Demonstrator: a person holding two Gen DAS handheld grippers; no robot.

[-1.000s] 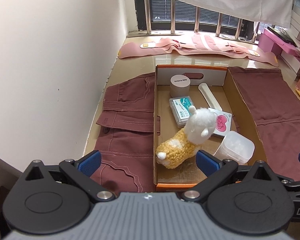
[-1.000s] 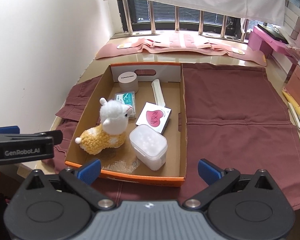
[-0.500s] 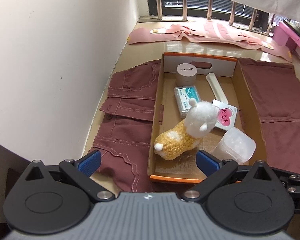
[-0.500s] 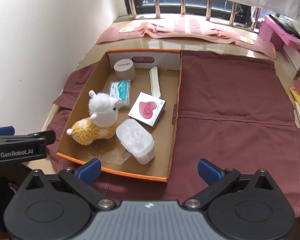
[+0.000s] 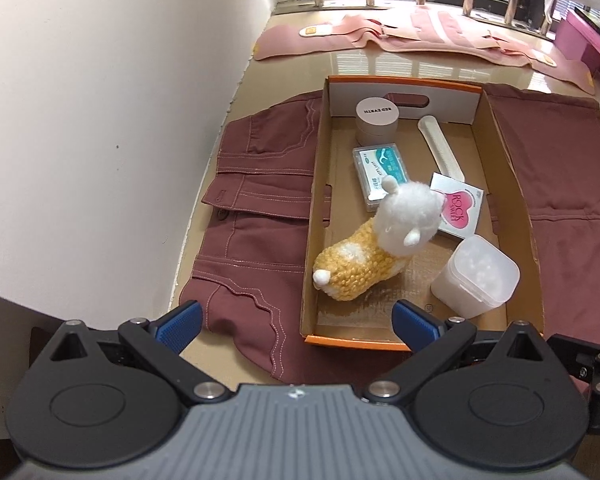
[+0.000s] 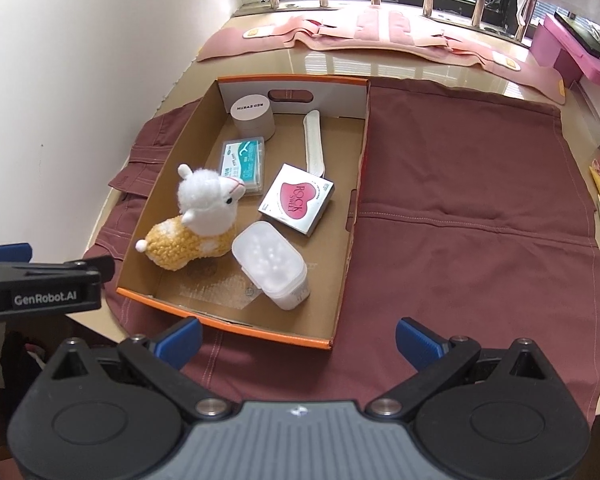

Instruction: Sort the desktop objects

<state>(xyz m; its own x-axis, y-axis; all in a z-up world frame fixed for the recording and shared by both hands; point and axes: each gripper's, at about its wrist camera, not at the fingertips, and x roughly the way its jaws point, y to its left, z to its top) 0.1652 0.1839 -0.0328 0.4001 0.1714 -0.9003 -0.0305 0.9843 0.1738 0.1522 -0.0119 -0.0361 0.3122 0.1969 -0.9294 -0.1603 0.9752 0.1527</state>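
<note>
**Plush alpaca lay ahead of the left fingers, tail end nearest**

The plush alpaca [image 5: 374, 246] lay inside the cardboard box [image 5: 512, 184], toward the box's near end. Its long axis ran on a slant: the small white tail pointed back toward the left gripper [image 5: 296, 322], and the white head rose farther off and to that gripper's right. It sat ahead of the left fingers, closer to the right-hand finger than the left-hand one. Just beyond that finger stood the clear plastic tub [image 5: 476, 276], close beside the toy's body, possibly touching it; the angle left that unclear. Past the head lay the heart-print box [image 5: 458, 210], the floss case [image 5: 380, 170], the round jar [image 5: 376, 118] and the slim white case [image 5: 440, 146].

From the right gripper [image 6: 298, 338], the toy [image 6: 198, 224] lay ahead and well off to the left, with the tub between. The left gripper looked the nearer of the two, so it was probably the better placed for any pick.

Both grippers stood wide apart at the fingers and held nothing. The maroon cloth [image 6: 472, 216] spread beyond the right gripper's right finger.
</note>
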